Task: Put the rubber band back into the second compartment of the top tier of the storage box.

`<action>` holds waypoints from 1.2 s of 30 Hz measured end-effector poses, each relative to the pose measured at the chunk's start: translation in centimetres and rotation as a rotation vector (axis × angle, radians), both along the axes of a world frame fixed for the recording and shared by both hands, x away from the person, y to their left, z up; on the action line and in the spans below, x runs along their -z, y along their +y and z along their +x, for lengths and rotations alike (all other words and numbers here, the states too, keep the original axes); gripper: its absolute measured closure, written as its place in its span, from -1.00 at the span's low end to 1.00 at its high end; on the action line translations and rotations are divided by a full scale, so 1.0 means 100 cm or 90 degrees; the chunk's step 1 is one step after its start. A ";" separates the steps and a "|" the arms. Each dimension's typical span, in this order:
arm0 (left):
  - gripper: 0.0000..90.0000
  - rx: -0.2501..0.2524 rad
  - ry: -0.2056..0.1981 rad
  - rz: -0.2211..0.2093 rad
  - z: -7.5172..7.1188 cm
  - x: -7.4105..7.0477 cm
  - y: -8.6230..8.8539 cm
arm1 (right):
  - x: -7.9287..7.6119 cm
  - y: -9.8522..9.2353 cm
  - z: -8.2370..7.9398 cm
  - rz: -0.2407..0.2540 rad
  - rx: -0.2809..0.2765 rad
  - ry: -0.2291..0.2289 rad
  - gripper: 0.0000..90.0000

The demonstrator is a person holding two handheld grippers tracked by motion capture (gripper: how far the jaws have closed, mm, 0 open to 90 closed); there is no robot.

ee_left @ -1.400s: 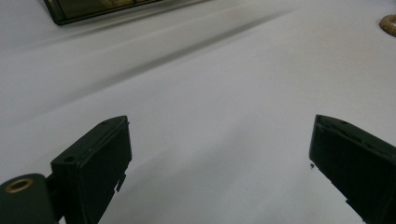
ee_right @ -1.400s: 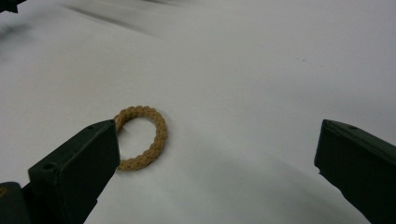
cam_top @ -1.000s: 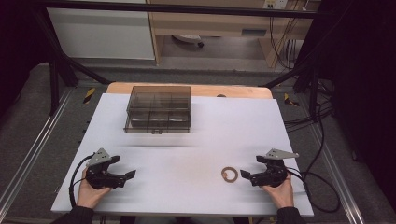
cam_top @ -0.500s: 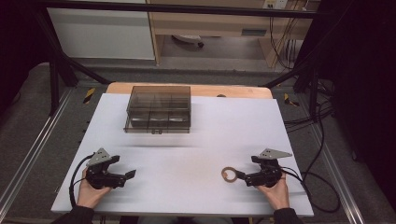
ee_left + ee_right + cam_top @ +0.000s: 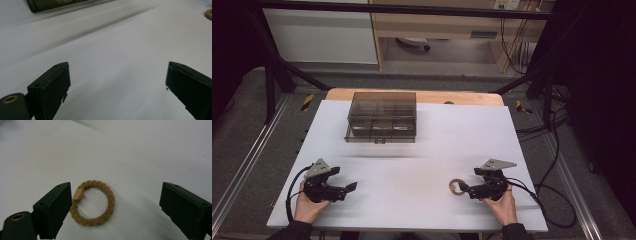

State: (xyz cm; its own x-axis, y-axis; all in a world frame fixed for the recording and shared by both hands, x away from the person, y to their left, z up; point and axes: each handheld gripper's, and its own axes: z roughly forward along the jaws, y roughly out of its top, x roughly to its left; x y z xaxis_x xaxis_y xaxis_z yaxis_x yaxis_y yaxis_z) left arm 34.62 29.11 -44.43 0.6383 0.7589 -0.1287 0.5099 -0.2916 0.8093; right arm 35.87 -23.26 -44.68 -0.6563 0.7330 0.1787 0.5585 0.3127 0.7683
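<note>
A brown braided hair tie (image 5: 456, 187) lies flat on the white table (image 5: 437, 145) at the front right. My right gripper (image 5: 463, 189) rests on the table just right of it, open. In the right gripper view the hair tie (image 5: 110, 198) sits between the spread jaws, close to the left jaw, and my right gripper (image 5: 116, 192) holds nothing. My left gripper (image 5: 352, 186) rests open at the front left, far from the tie. The left gripper view has my left gripper (image 5: 117, 72) over bare table, with the hair tie (image 5: 208, 13) at the top right edge.
A smoky transparent compartment box (image 5: 382, 117) with its lid down stands at the back centre-left of the table; its front edge (image 5: 55, 3) is seen in the left gripper view. Cables trail off the table's right side.
My right gripper has slid left toward the hair tie, which now lies between its jaw tips. The left gripper has not moved.
</note>
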 end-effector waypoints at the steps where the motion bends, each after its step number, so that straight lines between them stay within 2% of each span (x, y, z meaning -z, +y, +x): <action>1: -0.89 0.000 -0.001 0.000 0.000 0.000 0.000 | 0.000 0.001 0.000 -0.006 -0.005 -0.001 -0.72; 4: -0.89 -0.001 -0.001 0.000 0.000 0.000 0.000 | 0.001 0.007 0.002 -0.023 -0.011 -0.003 -0.64; 17: -0.89 -0.002 -0.005 0.001 -0.001 0.000 0.000 | 0.003 0.010 0.002 -0.027 -0.016 0.008 -0.20; 32: -0.89 -0.004 -0.002 0.004 -0.001 0.000 0.000 | 0.003 0.009 0.002 -0.053 -0.009 0.015 0.39; 36: -0.89 -0.004 -0.001 0.004 -0.001 0.000 0.000 | 0.003 0.009 0.002 -0.057 -0.011 0.020 0.48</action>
